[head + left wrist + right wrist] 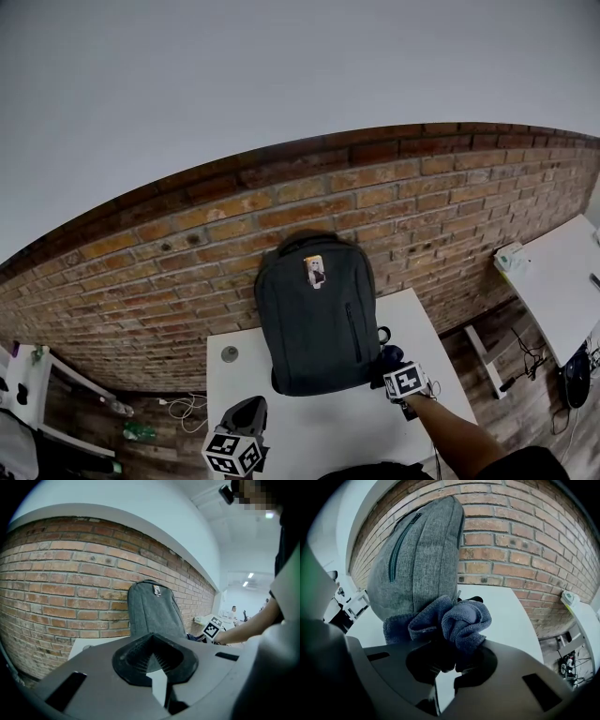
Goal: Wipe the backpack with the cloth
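Note:
A grey backpack (317, 319) stands upright on the white table (319, 422), leaning against the brick wall. My right gripper (390, 360) is at its lower right corner, shut on a bunched dark blue cloth (457, 619). In the right gripper view the cloth touches the backpack's (417, 559) lower side, below the teal zip. My left gripper (247, 411) hovers over the table in front of the backpack's left corner, apart from it. Its jaws are shut with nothing in them. In the left gripper view the left gripper (152, 641) points at the backpack (153, 611).
A small round grey disc (230, 353) lies on the table left of the backpack. The brick wall (187, 272) runs close behind. A second white table (562, 281) stands to the right, with cables on the floor beside it. Shelving (23, 384) stands at the far left.

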Available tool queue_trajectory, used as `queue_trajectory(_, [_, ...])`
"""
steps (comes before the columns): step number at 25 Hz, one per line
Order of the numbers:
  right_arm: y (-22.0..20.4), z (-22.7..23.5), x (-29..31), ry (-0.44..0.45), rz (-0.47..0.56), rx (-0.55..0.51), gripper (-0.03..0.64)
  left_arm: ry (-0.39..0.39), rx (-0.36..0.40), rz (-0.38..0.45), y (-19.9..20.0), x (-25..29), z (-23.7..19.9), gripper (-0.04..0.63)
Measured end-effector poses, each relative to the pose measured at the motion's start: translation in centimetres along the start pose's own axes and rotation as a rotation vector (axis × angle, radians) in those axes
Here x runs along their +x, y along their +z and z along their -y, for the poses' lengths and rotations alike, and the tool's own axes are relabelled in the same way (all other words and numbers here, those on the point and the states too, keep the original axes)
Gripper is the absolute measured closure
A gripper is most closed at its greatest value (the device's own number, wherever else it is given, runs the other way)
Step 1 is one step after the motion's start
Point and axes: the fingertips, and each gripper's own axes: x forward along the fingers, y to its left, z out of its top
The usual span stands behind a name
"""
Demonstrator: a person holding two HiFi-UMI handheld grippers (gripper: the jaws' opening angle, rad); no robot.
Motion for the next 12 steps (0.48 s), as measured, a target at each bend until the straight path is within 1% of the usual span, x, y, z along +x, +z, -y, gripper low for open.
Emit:
queue_trajectory(3, [-1.5, -0.4, 0.1, 0.011, -0.023, 0.013, 0.580, -0.007, -0.001, 0.001, 0.0, 0.3, 0.1, 0.604])
queue_trajectory(5, [-1.9, -0.6, 0.2, 0.011, -0.021, 0.017, 0.580, -0.011, -0.001, 0.001, 0.1, 0.4, 0.2, 0.604])
queue_trajectory(9, [-0.8, 0.0, -0.2, -0.008, 0.046, 0.036, 0.580, -0.008, -0.006, 0.005, 0.0, 0.4, 0.0, 0.604])
queue_trajectory(12, [2.0, 0.4, -1.0, -0.015, 0.132, 0.033, 0.580, -0.006, -0.010, 0.000, -0.3, 0.2, -0.3, 0.604])
